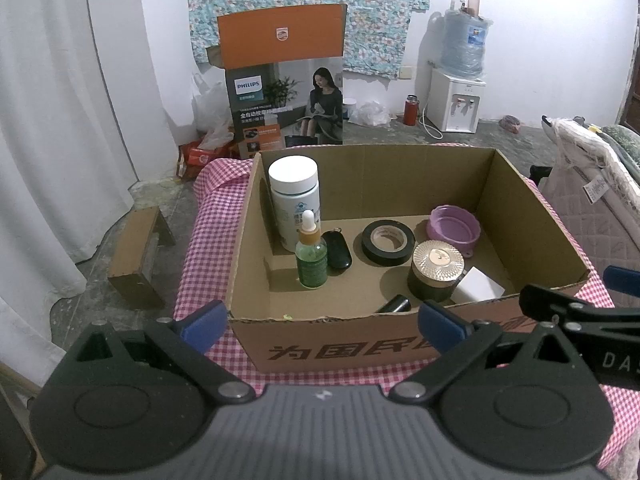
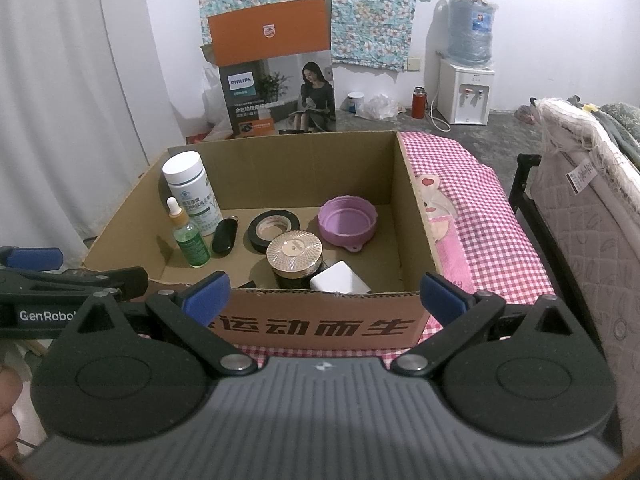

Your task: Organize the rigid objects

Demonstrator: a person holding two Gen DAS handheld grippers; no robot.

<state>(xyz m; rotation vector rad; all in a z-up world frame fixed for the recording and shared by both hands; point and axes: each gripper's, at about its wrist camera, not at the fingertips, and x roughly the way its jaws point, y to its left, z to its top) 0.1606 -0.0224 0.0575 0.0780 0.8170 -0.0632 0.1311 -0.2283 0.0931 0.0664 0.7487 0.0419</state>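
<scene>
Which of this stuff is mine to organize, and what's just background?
Job: cardboard box, white bottle, dropper bottle, black tape roll, purple lid, gold-lidded jar, black fob.
Background: Philips carton, water dispenser, red flask.

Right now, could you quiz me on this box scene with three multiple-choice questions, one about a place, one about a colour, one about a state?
1. Where does the tape roll lie?
A. inside the box
B. on the floor
C. on the cloth

2. What colour is the bowl?
A. green
B. purple
C. orange

3. How do both grippers' jaws stand?
A. shut on a bottle
B. shut empty
C. open, empty

Answers: 1 A, it rests on the box floor. 2 B, its rim and inside are purple. 3 C, left gripper and right gripper show a wide gap, nothing between.
</scene>
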